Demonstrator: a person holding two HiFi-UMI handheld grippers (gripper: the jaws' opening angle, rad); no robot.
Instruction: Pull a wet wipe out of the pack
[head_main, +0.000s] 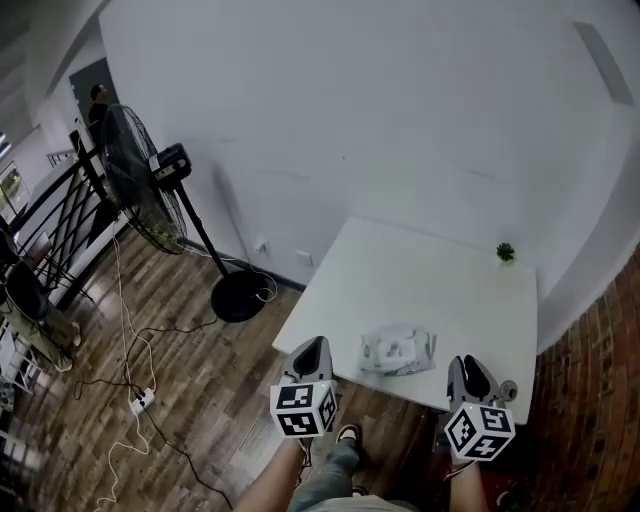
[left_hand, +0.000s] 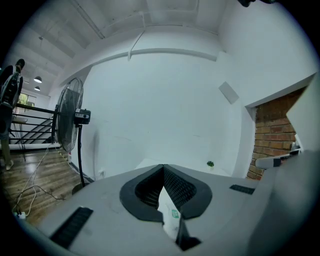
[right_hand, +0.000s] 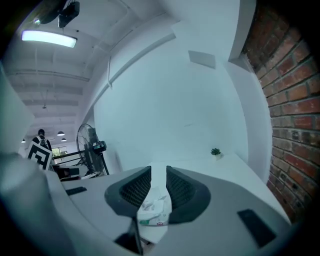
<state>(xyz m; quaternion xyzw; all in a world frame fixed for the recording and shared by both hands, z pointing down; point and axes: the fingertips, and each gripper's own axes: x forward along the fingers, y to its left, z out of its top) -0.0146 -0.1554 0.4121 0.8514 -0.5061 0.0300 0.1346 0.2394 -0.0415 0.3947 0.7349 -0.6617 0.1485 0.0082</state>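
The wet wipe pack (head_main: 398, 352), white and crumpled with a little green print, lies near the front edge of the white table (head_main: 420, 275). My left gripper (head_main: 311, 352) hovers just left of it at the table's front corner, jaws closed tip to tip with nothing between them. In the left gripper view the left gripper (left_hand: 163, 167) shows the pack (left_hand: 171, 216) only through the gap below the tips. My right gripper (head_main: 470, 372) hangs to the pack's right. Its jaws stand a narrow slot apart in the right gripper view (right_hand: 158, 172), with the pack (right_hand: 155, 210) showing below.
A small potted plant (head_main: 505, 252) stands at the table's far right corner. A tall standing fan (head_main: 140, 185) is left of the table on the wooden floor, with cables and a power strip (head_main: 140, 402). A brick wall (head_main: 590, 400) runs along the right.
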